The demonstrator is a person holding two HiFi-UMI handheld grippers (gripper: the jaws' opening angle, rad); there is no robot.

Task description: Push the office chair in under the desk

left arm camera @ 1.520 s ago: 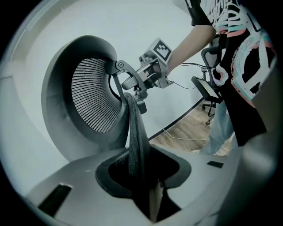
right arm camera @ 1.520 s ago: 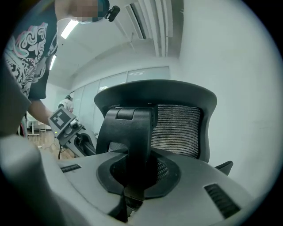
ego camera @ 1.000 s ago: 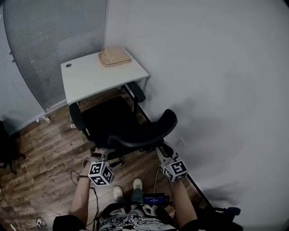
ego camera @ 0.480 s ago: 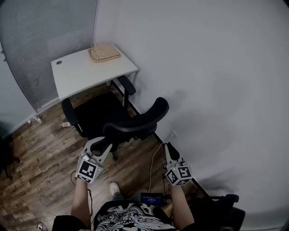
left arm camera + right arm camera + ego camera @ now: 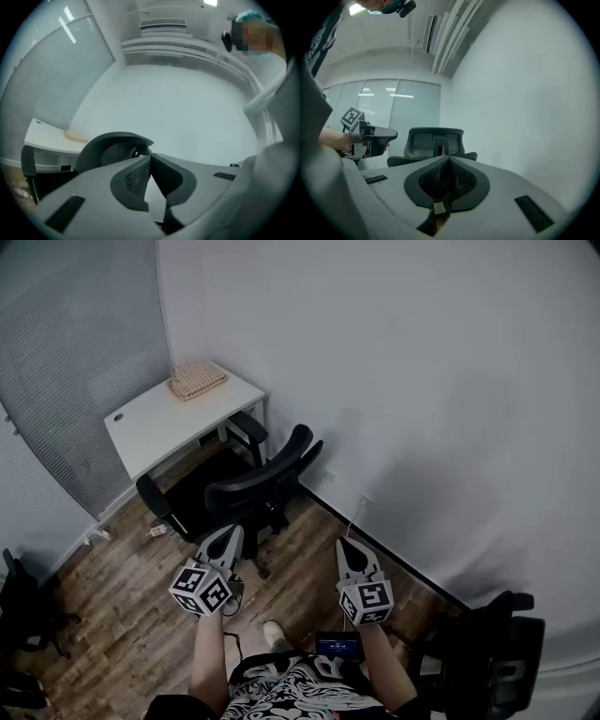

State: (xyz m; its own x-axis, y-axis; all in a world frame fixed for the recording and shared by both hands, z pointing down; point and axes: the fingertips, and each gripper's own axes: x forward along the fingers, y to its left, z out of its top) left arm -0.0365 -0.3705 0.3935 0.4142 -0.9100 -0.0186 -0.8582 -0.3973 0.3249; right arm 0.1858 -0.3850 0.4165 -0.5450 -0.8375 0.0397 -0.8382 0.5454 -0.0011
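The black office chair [image 5: 246, 491] stands on the wooden floor [image 5: 122, 615] at the near edge of the white tabletop [image 5: 159, 427]. Its armrests reach toward the tabletop and its backrest faces the person. How far the seat sits beneath the tabletop cannot be told. A tan woven item [image 5: 197, 381] lies at the tabletop's far right corner, beside the white wall [image 5: 422, 381]. Both grippers hang near the person, apart from the chair. The left gripper [image 5: 228, 538] points at the backrest with its jaws pressed together, empty. The right gripper [image 5: 349, 554], further right and near the wall's base, has just been closing its jaws, and its pads now meet with nothing between them. The right gripper view shows the left gripper off to the left of the chair's mesh back.
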